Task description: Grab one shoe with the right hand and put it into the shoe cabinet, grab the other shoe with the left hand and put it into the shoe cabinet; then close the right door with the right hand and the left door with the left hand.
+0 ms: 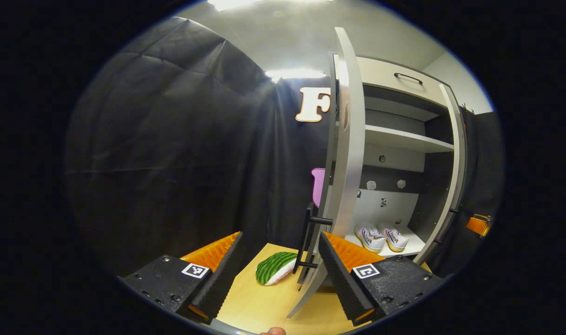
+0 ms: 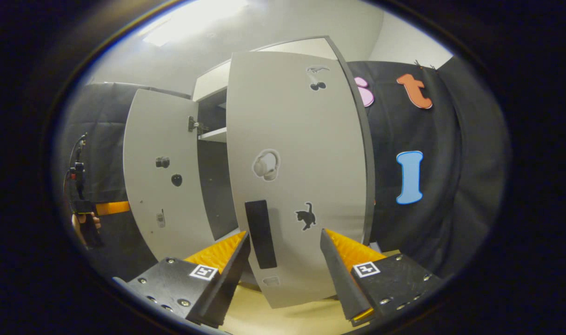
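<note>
Nearest the left camera: left gripper point(image 1: 279, 270), fingers spread, nothing between them, above the wooden tabletop point(image 1: 264, 304).
Between its fingers: one green striped watermelon-slice toy point(image 1: 276, 267) lying on the tabletop, apart from both fingers.
Left door point(image 1: 345, 158): edge-on, ajar, its black handle point(image 1: 308, 242) just beside the right-hand finger.
Cabinet point(image 1: 403, 139): two white shoes point(image 1: 380, 238) side by side on the bottom shelf; upper shelf bare.
Right gripper point(image 2: 285, 270): fingers released, close before the right door point(image 2: 296, 172), which is swung partly shut; a dark gap remains between the two doors.

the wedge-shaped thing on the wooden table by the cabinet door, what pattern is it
Green with dark stripes, like watermelon rind; left gripper view.
</note>
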`<state>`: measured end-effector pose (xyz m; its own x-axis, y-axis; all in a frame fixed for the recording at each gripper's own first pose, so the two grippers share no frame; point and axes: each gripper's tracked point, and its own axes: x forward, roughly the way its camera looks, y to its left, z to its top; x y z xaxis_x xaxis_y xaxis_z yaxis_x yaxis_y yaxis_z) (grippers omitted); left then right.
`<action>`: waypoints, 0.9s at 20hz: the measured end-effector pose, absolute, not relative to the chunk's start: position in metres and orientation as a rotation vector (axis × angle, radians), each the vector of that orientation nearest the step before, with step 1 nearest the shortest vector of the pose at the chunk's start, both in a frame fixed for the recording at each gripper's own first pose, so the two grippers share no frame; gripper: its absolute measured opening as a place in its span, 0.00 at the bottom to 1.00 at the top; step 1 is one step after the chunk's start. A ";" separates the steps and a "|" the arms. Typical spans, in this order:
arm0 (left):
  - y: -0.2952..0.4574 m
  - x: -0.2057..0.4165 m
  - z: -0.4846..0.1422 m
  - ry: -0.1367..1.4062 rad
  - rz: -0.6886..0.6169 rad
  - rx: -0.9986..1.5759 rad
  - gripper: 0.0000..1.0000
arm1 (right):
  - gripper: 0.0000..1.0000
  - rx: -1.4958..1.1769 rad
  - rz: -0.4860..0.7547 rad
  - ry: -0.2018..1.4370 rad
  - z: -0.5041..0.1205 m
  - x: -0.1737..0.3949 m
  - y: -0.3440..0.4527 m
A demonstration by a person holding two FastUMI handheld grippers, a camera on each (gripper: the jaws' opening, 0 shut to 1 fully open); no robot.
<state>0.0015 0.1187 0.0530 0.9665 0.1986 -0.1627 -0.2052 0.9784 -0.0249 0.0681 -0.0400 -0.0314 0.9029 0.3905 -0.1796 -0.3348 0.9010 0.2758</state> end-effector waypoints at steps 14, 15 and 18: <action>0.075 0.011 0.047 0.181 0.002 -0.045 0.93 | 0.90 0.249 0.382 0.244 -0.039 0.067 -0.027; 0.065 0.012 0.046 0.181 -0.012 -0.033 0.93 | 0.90 0.250 0.380 0.244 -0.039 0.067 -0.029; 0.043 0.017 0.045 0.181 -0.062 -0.027 0.93 | 0.90 0.257 0.369 0.244 -0.040 0.066 -0.035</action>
